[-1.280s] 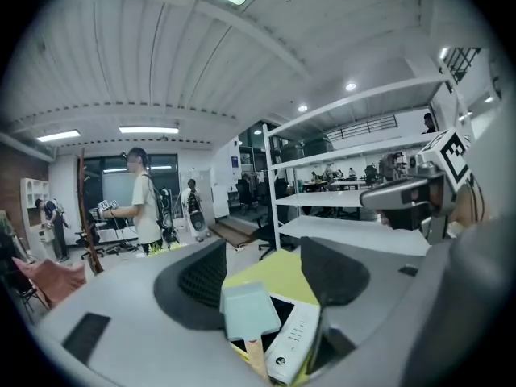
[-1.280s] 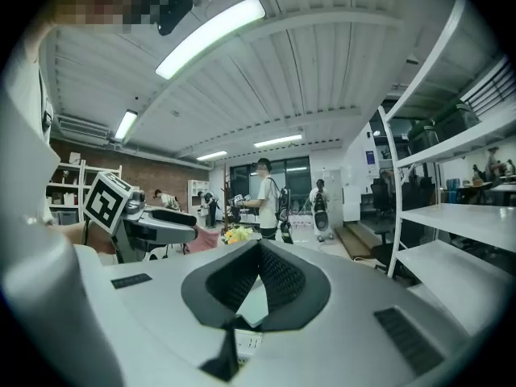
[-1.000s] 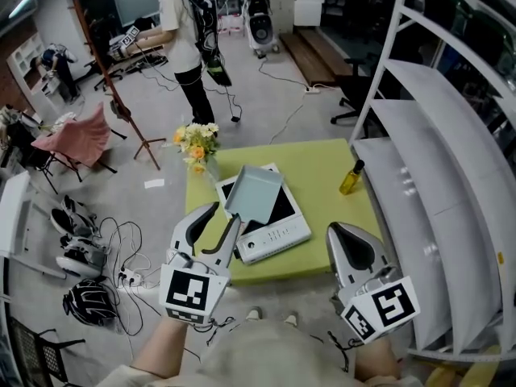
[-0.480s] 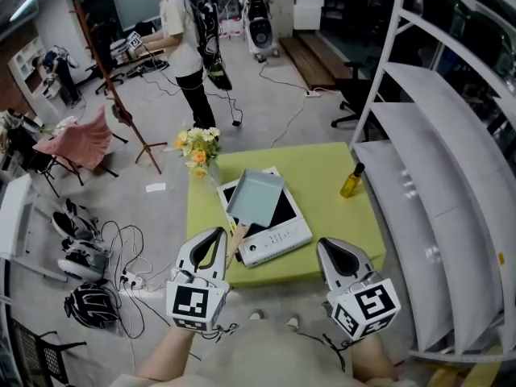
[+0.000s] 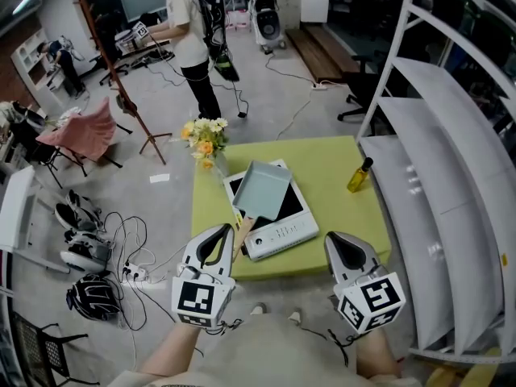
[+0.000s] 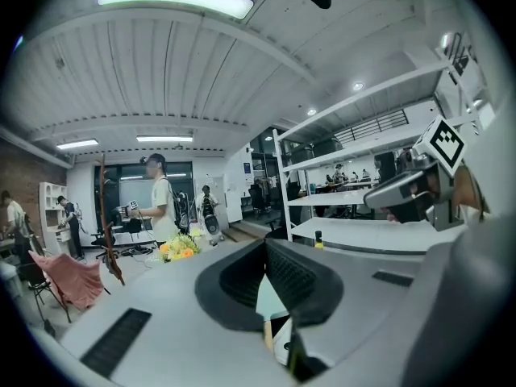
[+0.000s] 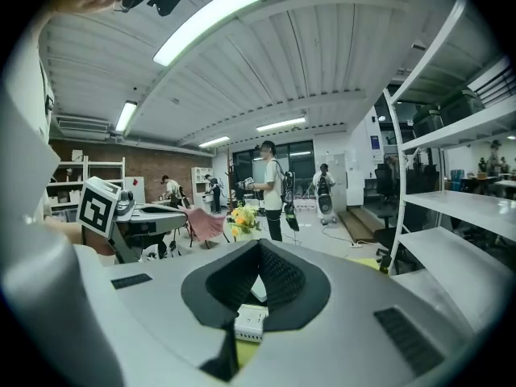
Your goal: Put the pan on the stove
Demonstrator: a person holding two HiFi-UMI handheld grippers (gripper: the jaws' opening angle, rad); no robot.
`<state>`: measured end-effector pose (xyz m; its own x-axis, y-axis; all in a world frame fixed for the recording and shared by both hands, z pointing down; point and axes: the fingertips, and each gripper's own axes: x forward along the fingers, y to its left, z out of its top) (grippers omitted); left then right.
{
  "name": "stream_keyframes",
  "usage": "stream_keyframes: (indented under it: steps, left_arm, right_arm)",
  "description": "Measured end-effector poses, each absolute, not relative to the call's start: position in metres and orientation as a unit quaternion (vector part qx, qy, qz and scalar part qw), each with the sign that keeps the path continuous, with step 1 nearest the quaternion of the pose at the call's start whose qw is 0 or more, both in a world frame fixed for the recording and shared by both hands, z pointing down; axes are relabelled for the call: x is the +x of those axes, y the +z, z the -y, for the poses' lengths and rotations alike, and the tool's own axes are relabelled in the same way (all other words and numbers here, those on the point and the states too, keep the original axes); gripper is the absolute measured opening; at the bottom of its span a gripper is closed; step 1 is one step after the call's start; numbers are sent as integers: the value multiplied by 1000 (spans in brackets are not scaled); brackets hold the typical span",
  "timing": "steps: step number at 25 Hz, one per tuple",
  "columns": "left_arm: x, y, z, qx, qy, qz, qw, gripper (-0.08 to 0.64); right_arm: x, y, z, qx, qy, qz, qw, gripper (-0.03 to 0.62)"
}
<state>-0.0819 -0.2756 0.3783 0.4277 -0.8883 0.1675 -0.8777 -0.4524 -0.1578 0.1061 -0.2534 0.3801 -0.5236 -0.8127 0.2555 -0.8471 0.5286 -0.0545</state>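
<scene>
The pan [image 5: 262, 190] lies on the stove [image 5: 280, 234], its handle just right of the left hand-held gripper [image 5: 223, 233], clenched and empty. The right hand-held gripper [image 5: 335, 240] is clenched too.

A green table [image 5: 330, 168] is standing on a grey floor. A bunch of yellow and orange flowers [image 5: 205, 139] is sitting at its far left corner, and a small yellow bottle [image 5: 359, 176] is standing upright near its right edge. White shelves [image 5: 439, 160] are running along the right side, just beside the table. Farther back, a person [image 5: 190, 35] in a white shirt is standing at a desk. A pink chair [image 5: 81, 134] is sitting to the left, with shoes [image 5: 78, 216], tangled cables [image 5: 129, 240] and a dark helmet [image 5: 93, 296] lying on the floor nearby. A slip of paper [image 5: 159, 178] is lying near the flowers.
</scene>
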Motion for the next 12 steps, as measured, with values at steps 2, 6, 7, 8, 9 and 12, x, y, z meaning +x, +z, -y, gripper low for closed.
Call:
stream_keyframes:
  steps: [2, 6, 7, 8, 9, 12]
  left_arm:
    - [-83, 379, 277, -845, -117, -522, 22, 6]
    - [-85, 383, 281, -842, -122, -525, 13, 6]
    - [-85, 383, 282, -843, -120, -525, 13, 6]
    - [-84, 382, 283, -844, -118, -524, 14, 6]
    - [-83, 381, 283, -845, -116, -523, 15, 6]
    - [-80, 378, 284, -847, -113, -519, 18, 6]
  right_arm:
    - [103, 381, 253, 477, 88, 869, 102, 6]
    - [100, 382, 252, 473, 86, 870, 108, 6]
    - [99, 381, 253, 472, 84, 871, 108, 6]
    - [99, 380, 254, 472, 82, 871, 109, 6]
    - [99, 379, 254, 472, 81, 871, 109, 6]
    - [99, 376, 256, 473, 77, 871, 110, 6]
